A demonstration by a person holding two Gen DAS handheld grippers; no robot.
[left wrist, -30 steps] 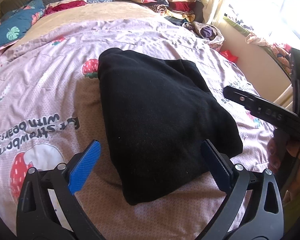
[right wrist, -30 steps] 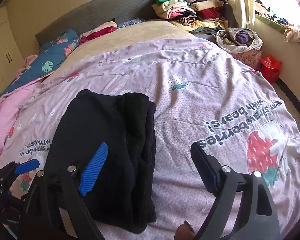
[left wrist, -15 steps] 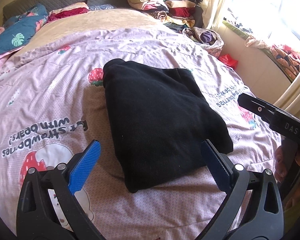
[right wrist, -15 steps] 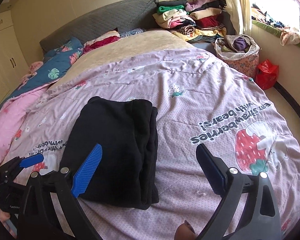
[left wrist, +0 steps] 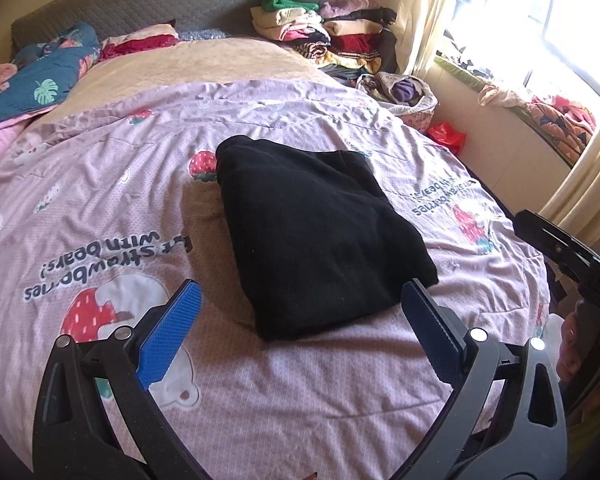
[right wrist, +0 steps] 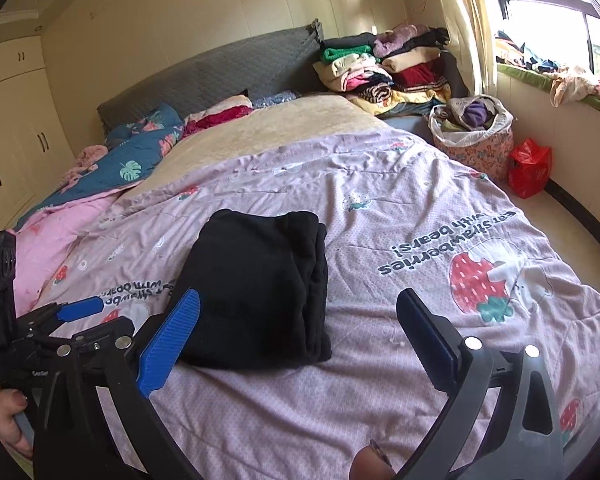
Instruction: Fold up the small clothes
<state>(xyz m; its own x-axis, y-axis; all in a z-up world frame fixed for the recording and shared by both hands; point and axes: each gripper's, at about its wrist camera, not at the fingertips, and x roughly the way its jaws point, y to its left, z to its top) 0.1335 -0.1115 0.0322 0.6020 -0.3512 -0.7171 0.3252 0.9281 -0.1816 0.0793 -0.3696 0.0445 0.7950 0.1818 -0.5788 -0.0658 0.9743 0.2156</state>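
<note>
A black garment lies folded into a compact rectangle on the pink strawberry-print quilt; it also shows in the right wrist view. My left gripper is open and empty, raised above the garment's near edge. My right gripper is open and empty, raised above the quilt just right of the garment's near end. The left gripper shows at the left edge of the right wrist view, and the right gripper's body at the right edge of the left wrist view.
A stack of folded clothes sits at the far right of the bed by the headboard. A floral laundry basket and a red bag stand on the floor by the window. Blue and pink bedding lies at the left.
Both grippers have pulled back and risen away from the folded black garment, which now looks smaller and farther off. The garment has stayed in place.
</note>
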